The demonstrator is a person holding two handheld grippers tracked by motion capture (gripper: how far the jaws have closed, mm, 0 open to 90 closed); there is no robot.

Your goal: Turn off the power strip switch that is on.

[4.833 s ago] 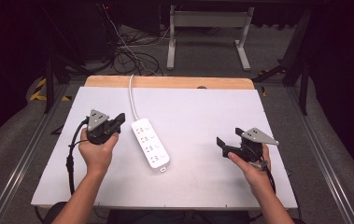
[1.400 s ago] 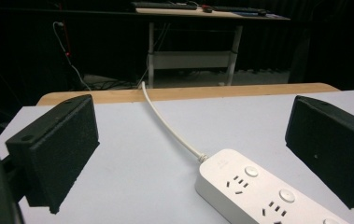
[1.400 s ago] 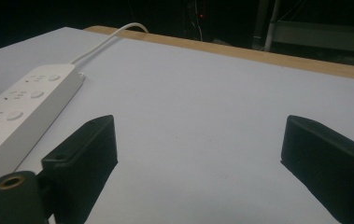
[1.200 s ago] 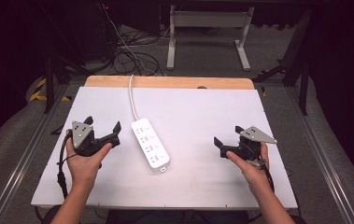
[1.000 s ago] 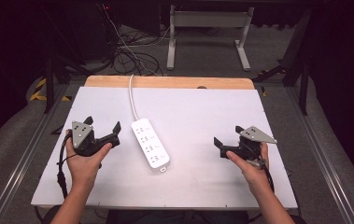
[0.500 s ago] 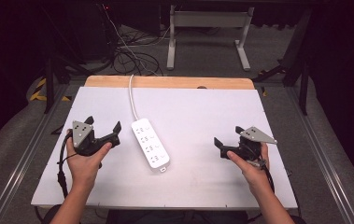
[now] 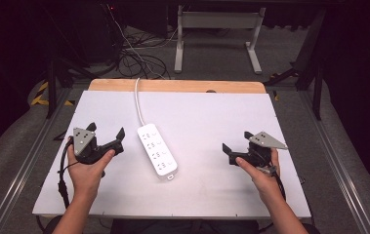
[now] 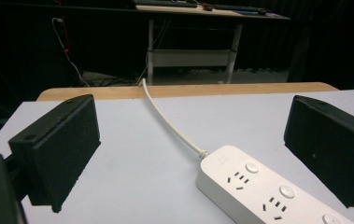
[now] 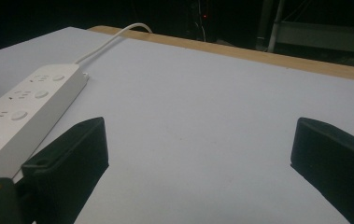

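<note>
Left gripper (image 7: 105,145): fingers (image 8: 55,149) stand wide apart and hold nothing. In the left gripper view the near end of the white plastic power strip (image 7: 157,156) lies between them but farther out, touching neither. From the high view this gripper sits just left of the strip, aimed toward it, with a clear gap between.

Right gripper (image 7: 237,149): fingers (image 9: 69,161) likewise wide apart, empty. In the right gripper view the strip lies beyond the one finger, off to the side, and bare surface lies ahead. From the high view this gripper is well apart from the strip, on the right half of the white tabletop (image 7: 212,117).

Power strip: flat on the tabletop, left of centre, set at a slant, sockets and round buttons facing up. Its white cable (image 7: 137,105) runs from the far end toward the wooden back edge (image 7: 173,86) of the tabletop and over it. No plug sits in the sockets seen.

Assessment: handling of the strip appears not yet begun. No contact, no grasp, strip apparently undisturbed. Remaining, in my judgement: closing the gap, taking hold, and all that follows. The left gripper is the better placed to act.
</note>
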